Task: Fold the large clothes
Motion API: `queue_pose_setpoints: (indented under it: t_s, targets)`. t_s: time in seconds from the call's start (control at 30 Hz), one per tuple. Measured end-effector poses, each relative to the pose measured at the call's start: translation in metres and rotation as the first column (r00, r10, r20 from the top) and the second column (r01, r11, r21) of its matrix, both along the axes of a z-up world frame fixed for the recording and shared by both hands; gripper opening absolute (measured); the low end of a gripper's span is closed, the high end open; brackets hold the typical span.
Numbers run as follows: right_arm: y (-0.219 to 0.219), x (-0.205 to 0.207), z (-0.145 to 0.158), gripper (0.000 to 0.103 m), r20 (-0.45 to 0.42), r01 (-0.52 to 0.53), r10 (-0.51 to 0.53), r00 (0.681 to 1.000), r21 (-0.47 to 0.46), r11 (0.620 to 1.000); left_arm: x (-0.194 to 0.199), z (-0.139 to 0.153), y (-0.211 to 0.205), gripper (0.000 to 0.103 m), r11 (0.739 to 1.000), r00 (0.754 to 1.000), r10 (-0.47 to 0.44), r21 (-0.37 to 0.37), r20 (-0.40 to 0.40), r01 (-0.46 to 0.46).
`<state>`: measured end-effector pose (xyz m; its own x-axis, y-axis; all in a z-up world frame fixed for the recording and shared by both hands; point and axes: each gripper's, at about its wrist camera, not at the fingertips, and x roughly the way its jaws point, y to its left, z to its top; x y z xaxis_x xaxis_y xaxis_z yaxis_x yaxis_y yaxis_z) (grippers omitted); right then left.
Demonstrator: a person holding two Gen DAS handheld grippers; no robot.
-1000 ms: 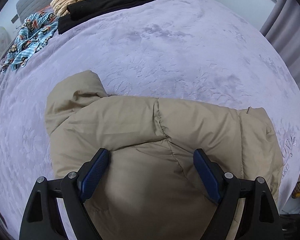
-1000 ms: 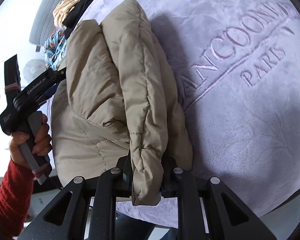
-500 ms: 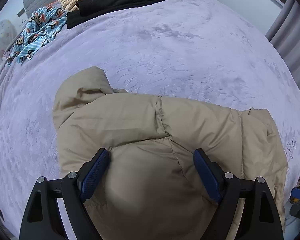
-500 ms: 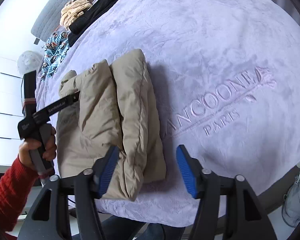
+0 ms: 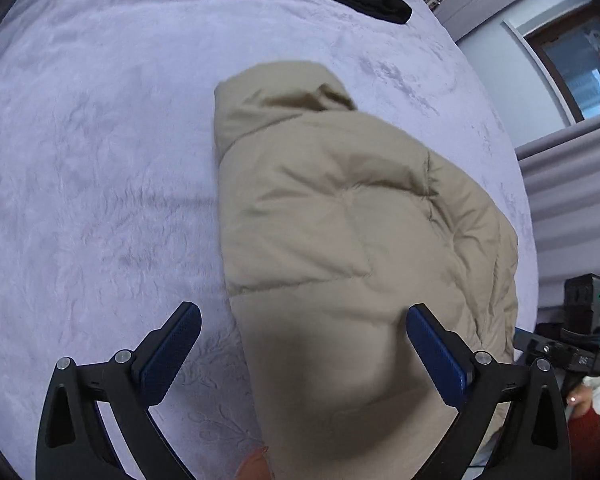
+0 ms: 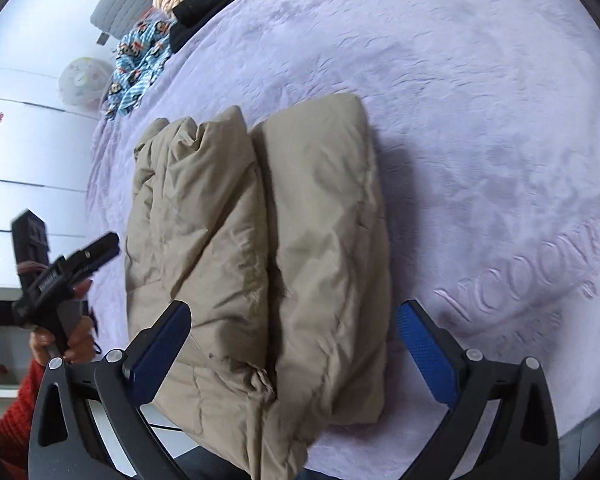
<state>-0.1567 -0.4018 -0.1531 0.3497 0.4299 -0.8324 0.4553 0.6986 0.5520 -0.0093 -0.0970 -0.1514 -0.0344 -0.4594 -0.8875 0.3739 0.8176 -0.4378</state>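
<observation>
Released since the earlier frames, the folded beige padded jacket (image 5: 360, 240) no longer sits in the right gripper's clamp.

Left wrist view: the left gripper (image 5: 300, 354) has its jaws opening, wide apart, one blue pad over the jacket, not pressing. The jacket lies near the bed's right edge on a lilac plush bedspread (image 5: 100, 200). Grey curtains (image 5: 572, 184) and a window stand beyond.

Right wrist view: the right gripper (image 6: 292, 350) is opening, jaws straddling the jacket without contact. Embossed lettering marks the bedspread; a black garment (image 6: 204, 0) lies at the far corner.
</observation>
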Motion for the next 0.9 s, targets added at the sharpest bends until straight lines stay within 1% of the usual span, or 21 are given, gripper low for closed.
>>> queue_pose_setpoints:
  t_s: [0.07,0.13,0.2,0.3,0.37,0.4,0.47,0.53,0.6,0.63,0.67,0.7,0.73,0.77,0.9]
  targets:
    - [0.000,0.012,-0.012,0.103,-0.017,-0.042,0.042,0.999,0.001,0.999,-0.001,-0.022,0.006,0.103,0.998,0.995,0.008,-0.058,-0.095,-0.014]
    - [-0.001,0.023,-0.027,0.103,-0.039,-0.068,0.069,0.997,0.013,0.998,-0.001,-0.044,0.008,0.103,0.989,0.980,0.020,-0.139,-0.197,-0.048]
    - [-0.004,0.029,-0.041,0.103,-0.054,-0.079,0.082,0.995,0.053,0.996,-0.002,-0.062,0.005,0.103,0.977,0.964,0.019,-0.198,-0.267,-0.074]
    - [-0.012,0.039,-0.064,0.103,-0.036,-0.065,0.072,0.997,0.167,0.984,-0.003,-0.082,0.001,0.103,0.968,0.946,0.023,-0.231,-0.322,-0.102]
    - [-0.016,0.041,-0.081,0.103,-0.023,-0.026,0.033,0.999,0.251,0.968,-0.004,-0.090,-0.002,0.103,0.963,0.934,0.035,-0.238,-0.356,-0.127]
    - [-0.018,0.041,-0.089,0.103,-0.021,0.004,0.002,1.000,0.288,0.958,-0.004,-0.091,-0.004,0.103,0.963,0.932,0.037,-0.235,-0.362,-0.130]
    - [-0.017,0.040,-0.097,0.103,-0.028,0.053,-0.047,0.999,0.331,0.942,-0.006,-0.084,-0.011,0.103,0.970,0.944,0.039,-0.213,-0.327,-0.114]
    - [-0.012,0.041,-0.098,0.101,-0.030,0.073,-0.067,0.997,0.349,0.934,-0.012,-0.070,-0.020,0.101,0.979,0.965,0.012,-0.194,-0.261,-0.065]
    - [-0.007,0.039,-0.093,0.081,-0.016,0.076,-0.076,0.997,0.383,0.921,-0.016,-0.058,-0.026,0.095,0.983,0.978,-0.013,-0.182,-0.210,-0.026]
    - [-0.005,0.038,-0.089,0.069,-0.006,0.082,-0.086,0.996,0.389,0.917,-0.017,-0.053,-0.026,0.092,0.982,0.981,-0.021,-0.189,-0.194,-0.016]
    - [-0.002,0.038,-0.083,0.062,0.009,0.077,-0.087,0.996,0.385,0.920,-0.017,-0.048,-0.024,0.088,0.980,0.982,-0.026,-0.198,-0.186,-0.012]
    - [0.000,0.038,-0.077,0.057,0.023,0.071,-0.086,0.996,0.378,0.923,-0.016,-0.042,-0.022,0.086,0.977,0.984,-0.033,-0.214,-0.178,-0.006]
    - [0.005,0.038,-0.069,0.053,0.039,0.061,-0.081,0.996,0.367,0.928,-0.013,-0.038,-0.020,0.085,0.974,0.985,-0.039,-0.227,-0.170,0.000]
    - [0.010,0.039,-0.062,0.052,0.054,0.051,-0.075,0.996,0.354,0.934,-0.011,-0.032,-0.017,0.085,0.971,0.987,-0.044,-0.239,-0.155,0.006]
    - [0.037,0.051,-0.031,0.052,0.122,0.029,-0.072,0.990,0.322,0.946,0.007,-0.010,0.003,0.085,0.962,0.994,-0.056,-0.272,-0.097,0.027]
